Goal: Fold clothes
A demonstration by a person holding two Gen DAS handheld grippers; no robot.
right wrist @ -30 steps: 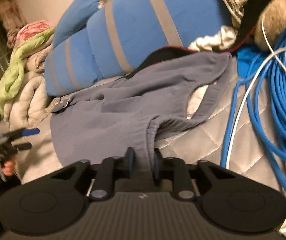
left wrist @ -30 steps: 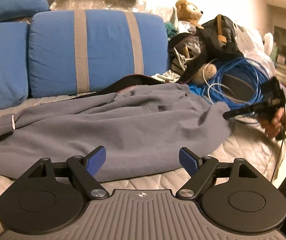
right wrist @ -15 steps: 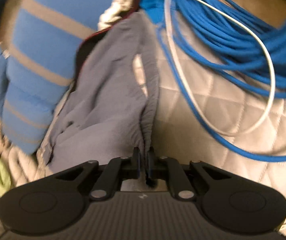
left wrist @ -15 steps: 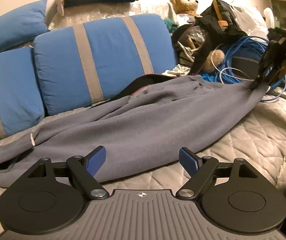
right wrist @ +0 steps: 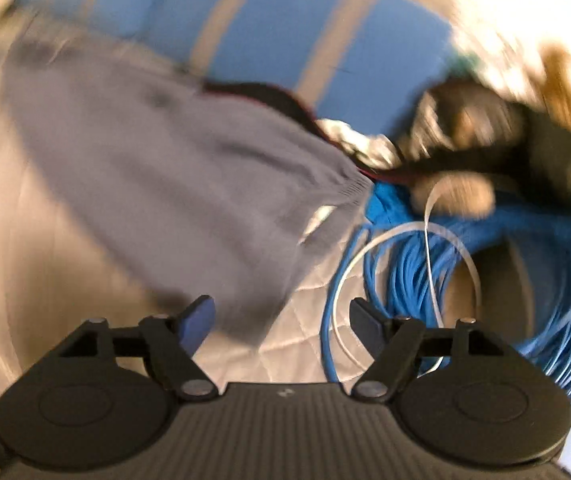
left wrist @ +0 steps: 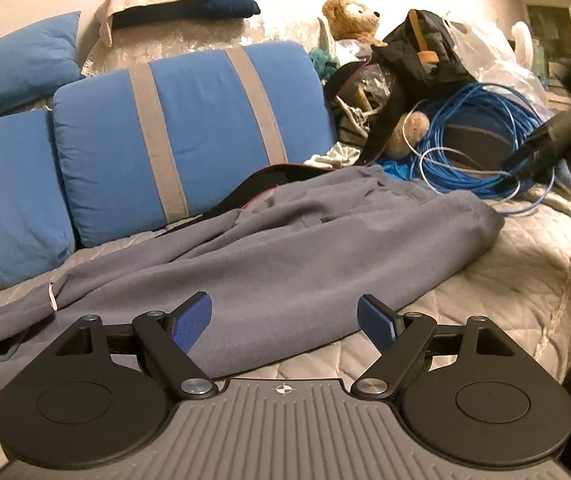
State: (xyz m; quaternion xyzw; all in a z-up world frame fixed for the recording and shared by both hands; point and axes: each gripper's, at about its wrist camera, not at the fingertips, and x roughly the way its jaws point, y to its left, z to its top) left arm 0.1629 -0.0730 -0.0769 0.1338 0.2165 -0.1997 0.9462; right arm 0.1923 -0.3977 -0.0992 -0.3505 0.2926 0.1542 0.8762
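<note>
Grey trousers [left wrist: 285, 256] lie stretched across the quilted bed [left wrist: 517, 264], waistband end to the right. My left gripper [left wrist: 285, 316] is open just above their near edge, holding nothing. In the blurred right wrist view the same grey trousers [right wrist: 173, 184] lie ahead and to the left, their waistband near the blue cable. My right gripper [right wrist: 281, 316] is open and empty, over the quilt beside the trousers' near corner. The left wrist view also shows the right gripper [left wrist: 525, 160], raised at the far right in a person's hand, above the cable.
Blue pillows with grey stripes [left wrist: 189, 128] line the back of the bed. A coil of blue cable [left wrist: 477, 148] with a white cord, a black bag [left wrist: 425, 56] and a teddy bear [left wrist: 349, 16] crowd the right end. The cable coil [right wrist: 525, 292] lies just right of my right gripper.
My right gripper has opened and let go of the trousers' waistband end, then lifted away. The stretched cloth has dropped onto the bed. My left gripper stays open near the trousers' edge.
</note>
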